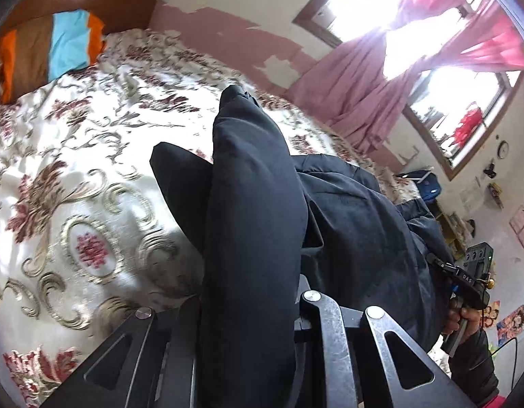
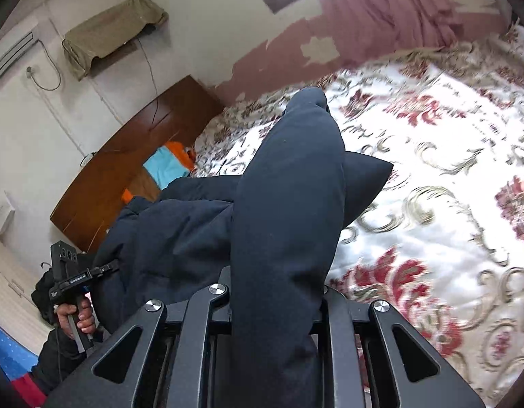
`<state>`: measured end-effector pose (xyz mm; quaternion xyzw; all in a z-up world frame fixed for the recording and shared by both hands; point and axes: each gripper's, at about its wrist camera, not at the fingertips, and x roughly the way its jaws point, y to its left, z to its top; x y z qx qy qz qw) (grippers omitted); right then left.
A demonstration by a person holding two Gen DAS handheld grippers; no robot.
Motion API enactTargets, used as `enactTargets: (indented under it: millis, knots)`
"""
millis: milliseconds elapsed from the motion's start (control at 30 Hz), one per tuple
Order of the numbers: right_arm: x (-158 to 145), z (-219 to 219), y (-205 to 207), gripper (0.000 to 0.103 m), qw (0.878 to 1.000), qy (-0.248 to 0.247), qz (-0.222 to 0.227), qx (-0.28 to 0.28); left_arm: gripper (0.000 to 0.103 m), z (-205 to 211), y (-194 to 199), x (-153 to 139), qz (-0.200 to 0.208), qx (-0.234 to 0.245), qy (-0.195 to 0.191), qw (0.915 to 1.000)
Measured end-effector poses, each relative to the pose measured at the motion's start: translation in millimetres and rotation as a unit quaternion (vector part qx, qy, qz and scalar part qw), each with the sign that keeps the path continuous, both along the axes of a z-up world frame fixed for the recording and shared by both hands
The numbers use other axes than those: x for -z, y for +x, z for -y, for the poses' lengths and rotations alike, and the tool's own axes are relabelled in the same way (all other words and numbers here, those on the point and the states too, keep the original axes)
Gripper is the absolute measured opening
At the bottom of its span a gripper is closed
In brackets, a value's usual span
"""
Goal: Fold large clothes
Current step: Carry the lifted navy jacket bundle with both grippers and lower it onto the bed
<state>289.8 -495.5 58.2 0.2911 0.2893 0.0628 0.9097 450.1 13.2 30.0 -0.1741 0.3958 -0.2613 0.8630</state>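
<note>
A bed (image 1: 74, 176) with a floral cover carries a dark garment (image 1: 347, 210) near and a striped pillow (image 1: 54, 51) far.

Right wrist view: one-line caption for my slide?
Right gripper shut on dark navy garment above floral bedspread.

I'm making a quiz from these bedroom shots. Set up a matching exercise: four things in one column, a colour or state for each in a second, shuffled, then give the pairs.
Things:
1. dark navy garment
2. curtain
3. headboard
4. striped pillow

Colour or state:
A. brown wood
B. pink, drawn aside at the window
C. orange, brown and light blue stripes
D. pinched by both grippers, bunched above the floral bedspread

Pairs: 1-D, 2-B, 3-A, 4-C

The garment runs between the fingers of the left gripper and of the right gripper.
</note>
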Motion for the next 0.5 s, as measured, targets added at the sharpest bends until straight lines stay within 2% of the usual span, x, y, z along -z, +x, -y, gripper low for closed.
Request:
enactTargets:
  millis: [233, 500]
  knots:
    - [-6, 34, -32, 0.015, 0.999, -0.019, 0.005, 0.040, 0.017, 54, 16, -7, 0.010, 0.036, -0.003, 0.9993]
    - [31, 62, -31, 0.016, 0.996, -0.022, -0.025, 0.079, 0.016, 100, 36, 22, -0.003, 0.059, 0.021, 0.9980]
